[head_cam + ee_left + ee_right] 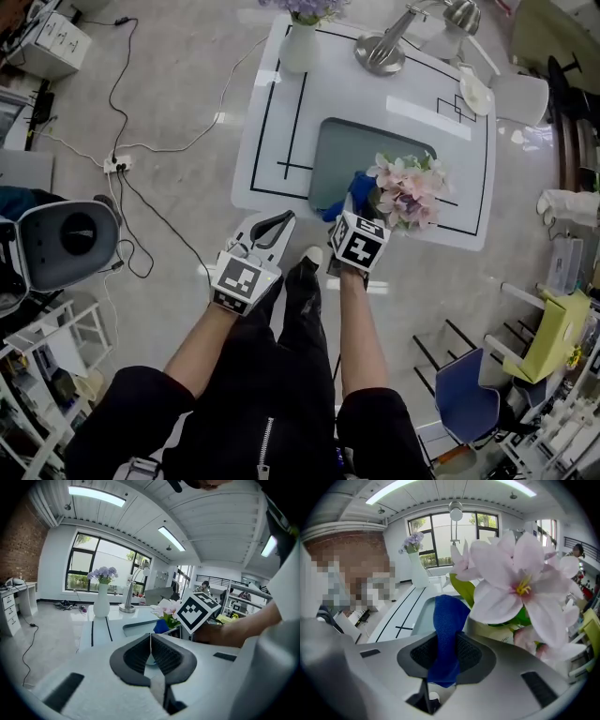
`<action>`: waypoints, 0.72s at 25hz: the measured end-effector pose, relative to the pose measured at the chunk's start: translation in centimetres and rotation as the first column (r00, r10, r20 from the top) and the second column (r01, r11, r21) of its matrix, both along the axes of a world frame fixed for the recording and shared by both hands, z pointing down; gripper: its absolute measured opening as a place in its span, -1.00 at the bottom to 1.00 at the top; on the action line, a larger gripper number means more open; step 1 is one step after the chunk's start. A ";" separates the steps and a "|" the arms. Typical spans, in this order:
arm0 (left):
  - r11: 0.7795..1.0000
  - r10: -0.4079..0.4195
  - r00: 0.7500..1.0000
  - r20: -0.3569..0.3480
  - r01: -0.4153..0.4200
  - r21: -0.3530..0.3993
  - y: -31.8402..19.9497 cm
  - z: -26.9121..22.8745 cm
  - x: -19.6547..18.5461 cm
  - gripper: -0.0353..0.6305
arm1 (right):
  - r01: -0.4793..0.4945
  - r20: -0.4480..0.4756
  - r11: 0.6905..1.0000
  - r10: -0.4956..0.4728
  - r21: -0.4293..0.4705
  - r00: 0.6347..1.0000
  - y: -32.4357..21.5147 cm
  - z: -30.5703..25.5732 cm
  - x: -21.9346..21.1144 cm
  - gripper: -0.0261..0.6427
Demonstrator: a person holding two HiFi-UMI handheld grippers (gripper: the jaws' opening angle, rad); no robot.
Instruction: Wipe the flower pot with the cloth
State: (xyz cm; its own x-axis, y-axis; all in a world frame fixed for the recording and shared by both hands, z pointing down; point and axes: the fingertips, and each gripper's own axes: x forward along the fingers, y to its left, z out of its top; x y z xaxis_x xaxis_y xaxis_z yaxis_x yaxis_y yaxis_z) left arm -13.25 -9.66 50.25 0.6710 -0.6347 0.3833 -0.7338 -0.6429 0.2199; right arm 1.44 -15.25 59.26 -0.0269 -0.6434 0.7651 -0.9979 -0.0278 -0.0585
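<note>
Your right hand-held gripper (446, 654) is clamped tight on the lower part of the blue cloth (447, 616), and the rest of the cloth stands up ahead of the jaws. The pot (490, 631) sits on the bench (469, 169), mostly hidden under its pink flowers (409, 190). The cloth's free end is just left of the pot, at its near side. I cannot tell whether it is touching the pot. Your left hand-held gripper (151, 651) is closed on nothing and hangs well left of the pot, off the bench.

You seem to be at the start of the wipe, bringing the cloth to the pot. Next, press the free end against the pot's wall below the flowers and sweep it round. Go gently, since nothing steadies the pot and it could slide or tip. You could bring the left hand-held gripper in to brace it.
</note>
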 end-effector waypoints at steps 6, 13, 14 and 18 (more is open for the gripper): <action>1.000 0.003 1.000 0.004 -0.003 -0.019 -0.6 0.8 0.4 -0.85 | -0.019 0.009 0.999 0.020 -0.039 1.000 0.6 1.5 1.0 -0.63; 0.999 0.021 1.000 -0.008 -0.021 -0.025 -0.6 1.1 1.9 -0.85 | -0.011 0.007 0.998 0.011 -0.057 1.000 2.9 1.7 2.4 -0.63; 0.999 0.027 1.000 -0.006 -0.028 -0.024 -0.5 1.1 2.2 -0.85 | -0.008 0.005 0.998 0.008 -0.057 1.000 3.2 1.8 2.7 -0.63; 0.999 0.050 0.999 -0.004 -0.050 -0.020 -0.1 1.1 3.5 -0.85 | -0.020 0.012 0.998 0.021 -0.065 1.000 3.9 2.0 4.2 -0.63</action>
